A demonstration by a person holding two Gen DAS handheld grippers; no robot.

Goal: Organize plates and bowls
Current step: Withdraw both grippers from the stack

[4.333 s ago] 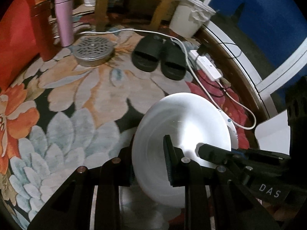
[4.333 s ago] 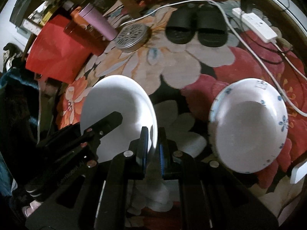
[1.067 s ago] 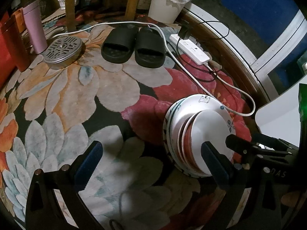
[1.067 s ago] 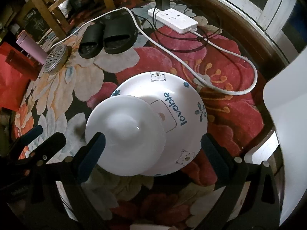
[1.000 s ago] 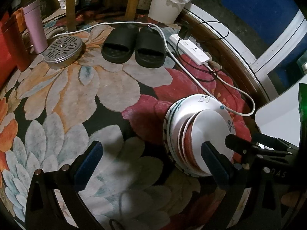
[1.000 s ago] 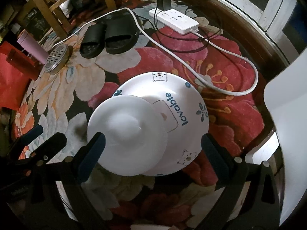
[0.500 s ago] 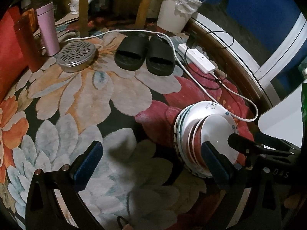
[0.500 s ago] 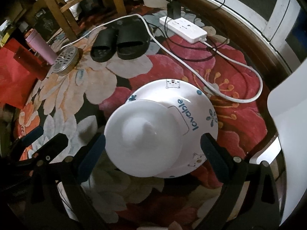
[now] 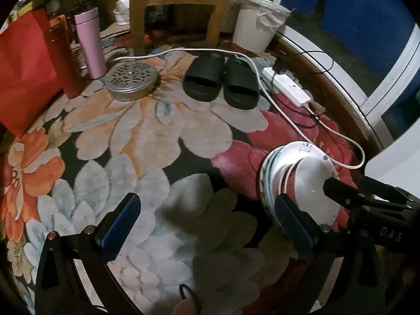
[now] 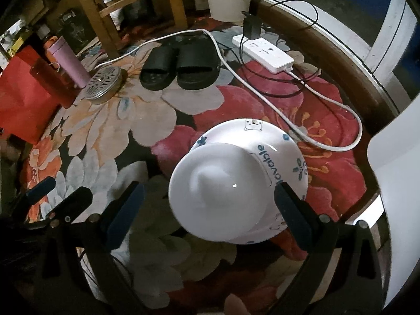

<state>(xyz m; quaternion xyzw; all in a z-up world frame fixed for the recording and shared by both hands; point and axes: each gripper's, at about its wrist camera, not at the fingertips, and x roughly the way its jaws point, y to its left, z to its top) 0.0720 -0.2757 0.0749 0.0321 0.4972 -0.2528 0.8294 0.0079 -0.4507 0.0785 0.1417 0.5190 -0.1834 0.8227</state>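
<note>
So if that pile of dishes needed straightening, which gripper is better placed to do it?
Probably the right gripper: it is open with the stack of plates and bowls sitting between its fingers. The left gripper, also open, faces bare rug, with the stack off by its right finger.

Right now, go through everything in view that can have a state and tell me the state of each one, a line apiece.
left gripper: open, empty.
right gripper: open, empty, fingers either side of the stack, apart from it.
white bowl: upside down, topmost on the stack.
printed plate: under the bowl, resting on the rug.
power strip: black adapter plugged in.
pink bottle: upright, capped.
black slippers: paired side by side.
round metal tin: lid on.
</note>
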